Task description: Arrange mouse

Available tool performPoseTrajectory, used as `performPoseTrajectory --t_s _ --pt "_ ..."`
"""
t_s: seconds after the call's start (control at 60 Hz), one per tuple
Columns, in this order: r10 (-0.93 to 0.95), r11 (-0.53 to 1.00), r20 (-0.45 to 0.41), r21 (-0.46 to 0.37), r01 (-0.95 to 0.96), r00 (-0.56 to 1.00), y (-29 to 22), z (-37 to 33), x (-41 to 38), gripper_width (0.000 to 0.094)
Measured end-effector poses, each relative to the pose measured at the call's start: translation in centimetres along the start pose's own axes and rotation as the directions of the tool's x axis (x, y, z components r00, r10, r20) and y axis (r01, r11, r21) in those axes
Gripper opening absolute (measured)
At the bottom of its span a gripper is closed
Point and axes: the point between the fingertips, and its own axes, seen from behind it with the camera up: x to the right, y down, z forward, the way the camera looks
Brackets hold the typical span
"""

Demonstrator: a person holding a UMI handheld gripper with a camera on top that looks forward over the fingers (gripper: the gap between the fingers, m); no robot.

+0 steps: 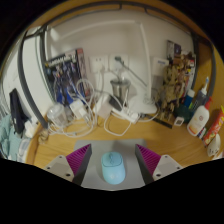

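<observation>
Far left beyond fingers: dark upright item, tangle of white cables [75,112] on wooden desk [170,145]. Left finger pad [78,157], magenta, angled inward. Between pads: mouse [113,167], pale blue-white, rounded, smooth glossy shell, small scroll wheel at front (wheel faint). Sits on light mat [112,184], narrow gap visible each side. Gripper [113,160] spread, not pinching. Right finger pad [150,158] mirrors left. Far right: bottles [200,118], cluttered wall.

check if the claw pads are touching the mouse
Apart. The gripper view shows the pale blue mouse between the open claw pads, with wood visible either side.
</observation>
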Motion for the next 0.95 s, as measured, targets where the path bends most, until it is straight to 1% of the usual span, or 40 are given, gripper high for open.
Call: performPoseTrajectory --t_s 0.067,0.133,0.2,0.283,0.4,0.567,0.85,0.95 --pt "0.010 0.999 0.019 0.051 -0.011 1.000 -2.9 -3.0 0.1 0.0867" --pt "0.010 0.994 0.019 0.108 -0.012 1.000 -5.5 -6.4 0.6 0.0863" --pt "0.000 0.990 -0.001 0.144 0.001 1.000 -7.2 -9.8 1.3 0.0854" --pt "-0.024 0.985 -0.035 0.173 0.029 0.999 -7.9 -13.7 2.2 0.0852" --pt "-0.037 0.980 -0.046 0.194 0.045 0.998 -7.3 -18.3 3.0 0.0854" --pt "-0.019 0.981 -0.019 0.191 0.022 1.000 -5.2 -23.0 3.7 0.0857" --pt "-0.026 0.972 -0.018 0.235 0.029 1.000 -3.4 -27.9 5.7 0.0854" --pt "-0.008 0.972 0.013 0.237 0.005 1.000 -2.8 -28.9 5.4 0.0853"
